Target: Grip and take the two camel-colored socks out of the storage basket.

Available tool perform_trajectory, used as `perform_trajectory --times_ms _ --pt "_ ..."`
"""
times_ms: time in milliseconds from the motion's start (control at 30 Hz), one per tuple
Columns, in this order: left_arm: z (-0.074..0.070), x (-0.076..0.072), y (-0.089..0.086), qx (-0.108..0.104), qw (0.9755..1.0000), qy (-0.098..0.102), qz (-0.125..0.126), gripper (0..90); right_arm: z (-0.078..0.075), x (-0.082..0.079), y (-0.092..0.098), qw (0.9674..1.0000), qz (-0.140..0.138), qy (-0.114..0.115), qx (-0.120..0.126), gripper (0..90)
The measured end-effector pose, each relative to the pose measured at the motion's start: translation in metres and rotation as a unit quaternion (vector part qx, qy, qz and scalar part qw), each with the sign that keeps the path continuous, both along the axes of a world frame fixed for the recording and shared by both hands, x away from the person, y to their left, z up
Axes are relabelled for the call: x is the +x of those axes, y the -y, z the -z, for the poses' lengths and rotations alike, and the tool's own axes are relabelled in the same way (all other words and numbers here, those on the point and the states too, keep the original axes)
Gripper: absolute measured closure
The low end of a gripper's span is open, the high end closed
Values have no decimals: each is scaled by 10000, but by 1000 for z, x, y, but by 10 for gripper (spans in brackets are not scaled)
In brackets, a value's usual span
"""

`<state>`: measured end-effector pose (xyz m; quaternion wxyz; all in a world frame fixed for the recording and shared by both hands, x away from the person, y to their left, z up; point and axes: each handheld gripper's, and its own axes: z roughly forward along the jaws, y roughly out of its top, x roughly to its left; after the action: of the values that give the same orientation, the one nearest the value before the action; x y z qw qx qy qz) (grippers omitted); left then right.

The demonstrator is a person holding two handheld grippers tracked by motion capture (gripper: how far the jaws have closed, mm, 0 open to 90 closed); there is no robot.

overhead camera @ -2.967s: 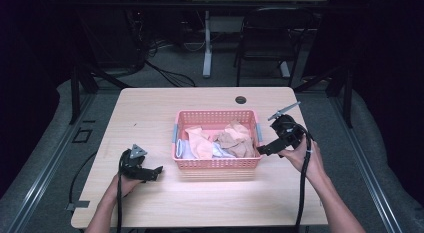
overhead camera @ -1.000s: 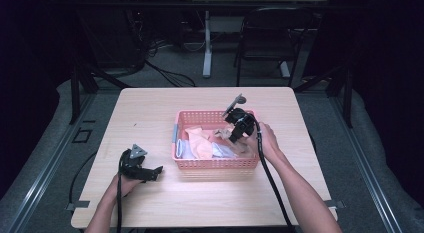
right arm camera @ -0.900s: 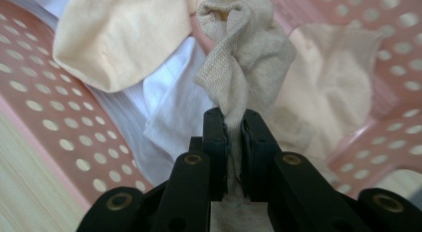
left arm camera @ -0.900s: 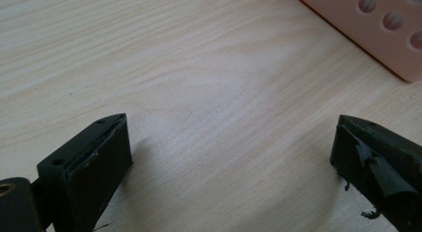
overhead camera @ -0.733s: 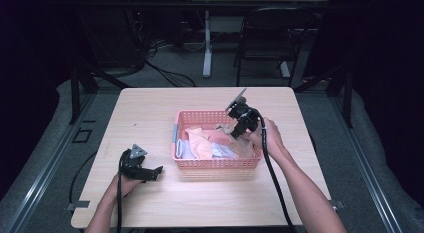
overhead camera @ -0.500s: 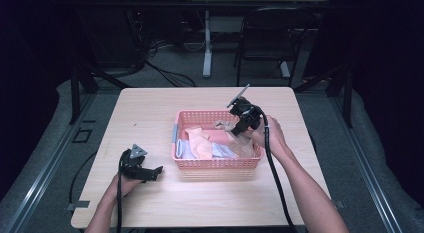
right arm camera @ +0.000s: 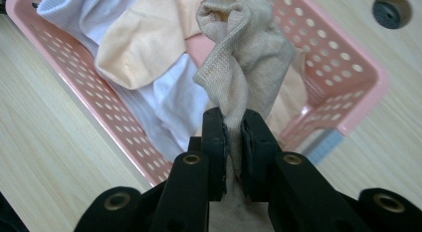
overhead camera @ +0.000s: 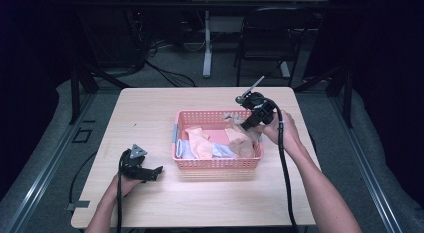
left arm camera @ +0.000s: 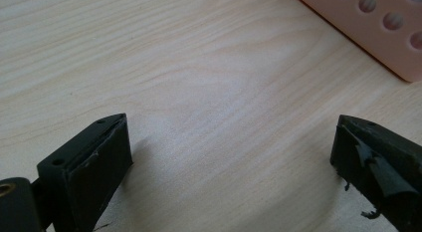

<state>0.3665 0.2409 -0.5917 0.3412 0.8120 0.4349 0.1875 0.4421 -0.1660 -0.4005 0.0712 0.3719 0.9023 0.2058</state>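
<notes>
1. Right gripper (right arm camera: 234,123): jaws pinched tight on a beige sock (right arm camera: 249,58), the knit fabric squeezed between the two black pads.
2. The beige sock hangs twisted from the pads, its lower part trailing down into the pink basket (right arm camera: 64,58); in the high view it (overhead camera: 240,140) hangs at the basket's right end.
3. Right gripper (overhead camera: 243,124) held above the right end of the pink basket (overhead camera: 217,164), clear of the rim.
4. In the basket beside the sock: a peach sock (right arm camera: 144,40) and white socks (right arm camera: 174,97), lying loose on one another.
5. Left gripper (left arm camera: 229,157): jaws spread wide, bare wood between them, nothing held.
6. Left gripper (overhead camera: 152,172) rests low on the table (overhead camera: 150,108), just beside the basket's near left corner; a corner of the basket wall (left arm camera: 368,28) shows ahead of it.
7. A small dark round cap (right arm camera: 391,10) sits in the tabletop beyond the basket.
</notes>
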Motion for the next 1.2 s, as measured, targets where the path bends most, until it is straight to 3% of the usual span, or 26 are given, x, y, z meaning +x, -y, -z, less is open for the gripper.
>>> perform_trajectory --times_ms 200,533,633,733,1200 --pt "0 0 0 -1 10000 1 0 25 -16 -5 31 9995 257 146 66 821" --pt "0 0 0 0 10000 1 0 25 -22 -13 74 9973 661 279 146 820" --pt "0 0 0 1 10000 1 1 25 -18 -16 85 9964 760 314 219 820" --pt "0 0 0 1 10000 3 -1 25 -5 -21 98 9949 927 300 267 820" --pt "0 0 0 0 10000 1 -2 25 27 -31 122 9926 1203 83 161 819"
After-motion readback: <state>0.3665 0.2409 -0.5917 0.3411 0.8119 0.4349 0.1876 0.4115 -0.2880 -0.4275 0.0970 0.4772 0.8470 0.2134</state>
